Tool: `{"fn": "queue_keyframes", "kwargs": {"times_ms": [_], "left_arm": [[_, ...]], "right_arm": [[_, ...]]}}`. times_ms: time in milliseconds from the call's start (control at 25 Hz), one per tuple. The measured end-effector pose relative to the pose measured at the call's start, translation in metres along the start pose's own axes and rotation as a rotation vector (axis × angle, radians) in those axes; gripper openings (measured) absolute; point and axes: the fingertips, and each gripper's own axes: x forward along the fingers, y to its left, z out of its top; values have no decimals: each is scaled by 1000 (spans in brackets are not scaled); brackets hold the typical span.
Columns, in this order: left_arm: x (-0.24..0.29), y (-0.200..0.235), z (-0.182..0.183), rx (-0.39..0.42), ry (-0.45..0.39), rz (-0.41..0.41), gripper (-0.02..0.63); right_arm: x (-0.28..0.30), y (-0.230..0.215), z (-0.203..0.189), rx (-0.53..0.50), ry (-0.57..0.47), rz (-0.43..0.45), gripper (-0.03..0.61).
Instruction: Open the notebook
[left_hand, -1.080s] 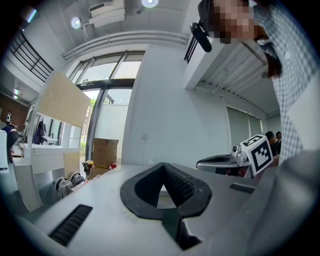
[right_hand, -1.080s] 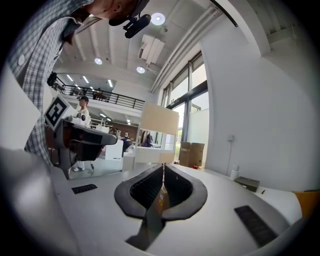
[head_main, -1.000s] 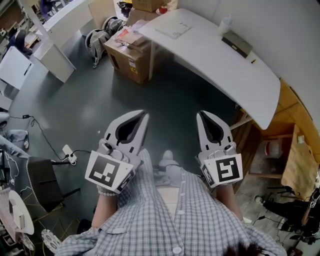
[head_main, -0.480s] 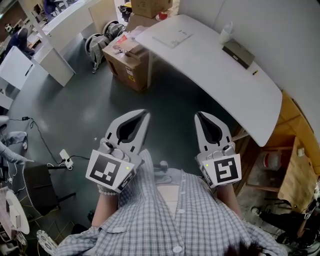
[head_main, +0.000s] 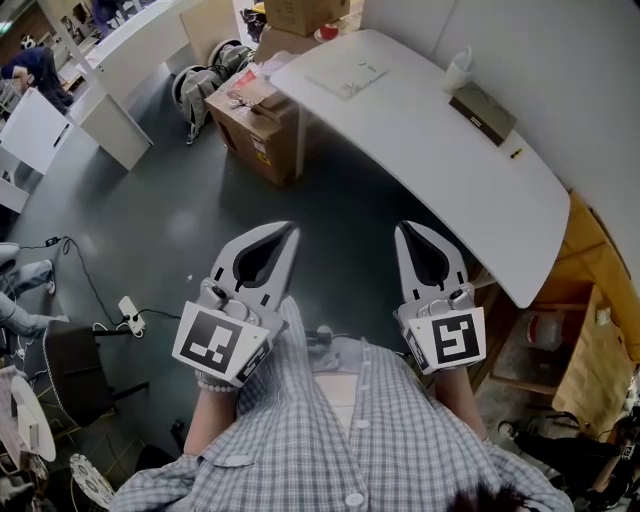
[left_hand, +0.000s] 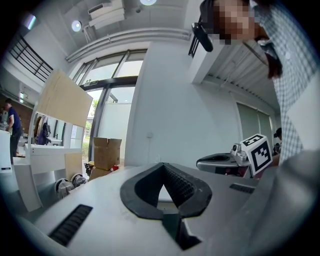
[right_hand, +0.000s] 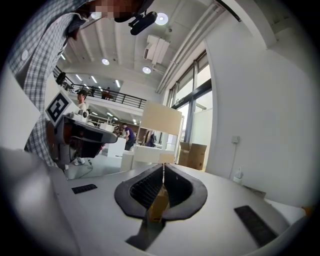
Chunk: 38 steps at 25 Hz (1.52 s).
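Over the last second the white table (head_main: 450, 170) has slid down and toward me in the head view, and more of its near edge now shows beside my right gripper (head_main: 401, 227). I judge this is the approach and nothing has been touched. My left gripper (head_main: 291, 227) and the right one sit in the same spot in the frame as before, held level above the grey floor, both with jaws pressed together and nothing between them. What I take to be the notebook (head_main: 347, 78) is the flat pale thing lying closed near the table's far left end, well apart from both grippers. A cup (head_main: 458, 70), a dark block (head_main: 482, 100) and a pen (head_main: 515, 153) sit along the wall edge. I will have to get nearer and part the jaws before lifting the cover.
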Motion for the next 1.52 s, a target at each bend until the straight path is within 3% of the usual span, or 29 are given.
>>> {"fn": "queue_keyframes", "kwargs": {"times_ms": [440,880,1520], "left_arm": [[13,14,-2,-6,8,3,6],[66,47,-5,-13,10,-90,6],[155,145,10,-12,39,-187,6]], "right_arm": [[9,-2,-13,7,36,5,23],[47,-27,-19,3,63,-75,23],[155,-73,-13,24,88,-185,23]]}}
